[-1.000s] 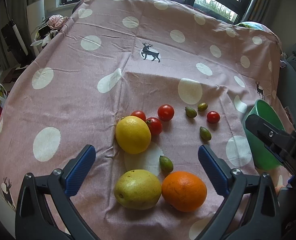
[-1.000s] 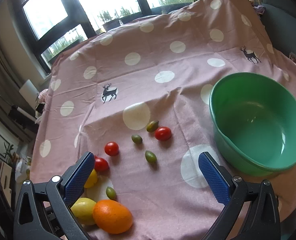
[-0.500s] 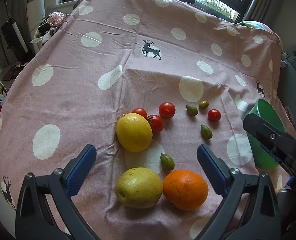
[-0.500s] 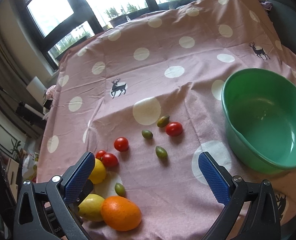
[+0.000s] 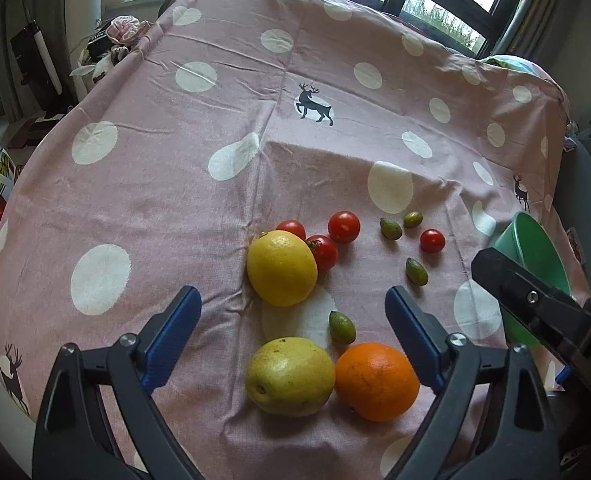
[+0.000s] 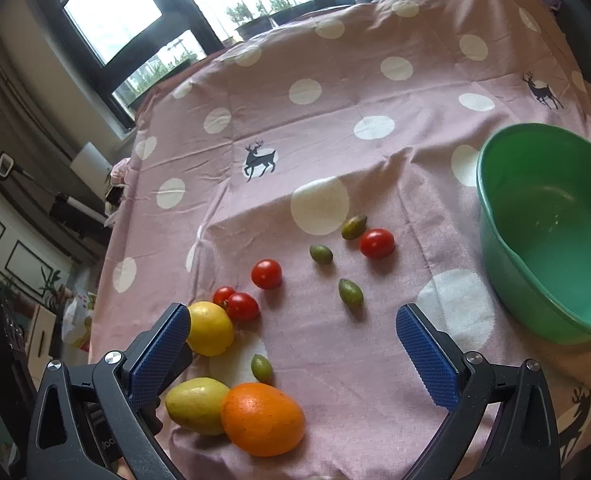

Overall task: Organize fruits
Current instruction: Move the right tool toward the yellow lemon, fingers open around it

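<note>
Fruits (image 5: 281,268) (and bowl (image 6: 551,232)) on tablecloth (image 5: 167,168)

Matt, creased cloth (image 5: 175,184) under a glossy green plastic bowl (image 6: 543,240).

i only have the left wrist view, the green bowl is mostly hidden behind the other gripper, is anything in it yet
Observer: No. In the right wrist view the green bowl shows its whole inside, and no fruit is in it.
Operator: ok is the right gripper holding something
Observer: No. The right gripper is open, with only the tablecloth between its fingers.
Operator: what's nearest the bowl then
Observer: A cherry tomato lies closest to it, with a small green fruit touching its far left side.
</note>
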A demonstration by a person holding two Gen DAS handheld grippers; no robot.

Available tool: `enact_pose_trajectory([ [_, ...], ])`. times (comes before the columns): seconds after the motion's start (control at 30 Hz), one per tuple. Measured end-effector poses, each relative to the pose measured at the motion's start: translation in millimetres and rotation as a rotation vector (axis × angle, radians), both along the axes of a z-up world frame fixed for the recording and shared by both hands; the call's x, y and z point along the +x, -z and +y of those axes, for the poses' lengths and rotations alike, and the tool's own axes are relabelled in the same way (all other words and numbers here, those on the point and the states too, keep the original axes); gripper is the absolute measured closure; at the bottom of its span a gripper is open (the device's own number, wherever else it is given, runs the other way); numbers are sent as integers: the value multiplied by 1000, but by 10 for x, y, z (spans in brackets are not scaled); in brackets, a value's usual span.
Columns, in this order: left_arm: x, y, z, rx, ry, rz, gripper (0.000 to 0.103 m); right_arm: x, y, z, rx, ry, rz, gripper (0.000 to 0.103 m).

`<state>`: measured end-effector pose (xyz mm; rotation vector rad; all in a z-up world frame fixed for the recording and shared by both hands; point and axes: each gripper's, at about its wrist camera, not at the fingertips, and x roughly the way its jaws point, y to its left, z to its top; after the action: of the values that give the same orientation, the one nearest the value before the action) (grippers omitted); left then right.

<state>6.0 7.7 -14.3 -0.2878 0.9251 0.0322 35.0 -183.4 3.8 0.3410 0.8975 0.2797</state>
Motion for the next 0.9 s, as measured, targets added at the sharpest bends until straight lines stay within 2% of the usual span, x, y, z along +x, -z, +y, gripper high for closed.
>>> enact_pose_trajectory([
  [0.17, -12, 21, 140, -39, -22, 13, 27, 44, 61, 44, 110, -57, 28, 2],
  [0.33, -2, 88, 233, -80, -36, 36, 42, 129, 179, 190, 173, -111, 90, 25],
  [0.43, -3, 92, 251, -84, -41, 39, 52, 207, 252, 309, 204, -142, 135, 34],
  [0.5, -9, 87, 270, -82, -45, 36, 57, 267, 283, 416, 213, -186, 155, 35],
  [0.67, -31, 82, 408, -77, -93, 33, 58, 419, 333, 678, 161, -244, 193, 37],
  [0.7, -43, 78, 452, -76, -110, 33, 58, 446, 350, 725, 153, -252, 200, 41],
  [0.73, -59, 75, 511, -83, -134, 33, 58, 467, 374, 747, 145, -253, 208, 49],
  [0.8, -98, 67, 635, -113, -188, 29, 58, 494, 419, 808, 105, -248, 230, 56],
  [0.9, -138, 40, 755, -131, -245, 13, 58, 535, 475, 880, 104, -265, 259, 56],
])
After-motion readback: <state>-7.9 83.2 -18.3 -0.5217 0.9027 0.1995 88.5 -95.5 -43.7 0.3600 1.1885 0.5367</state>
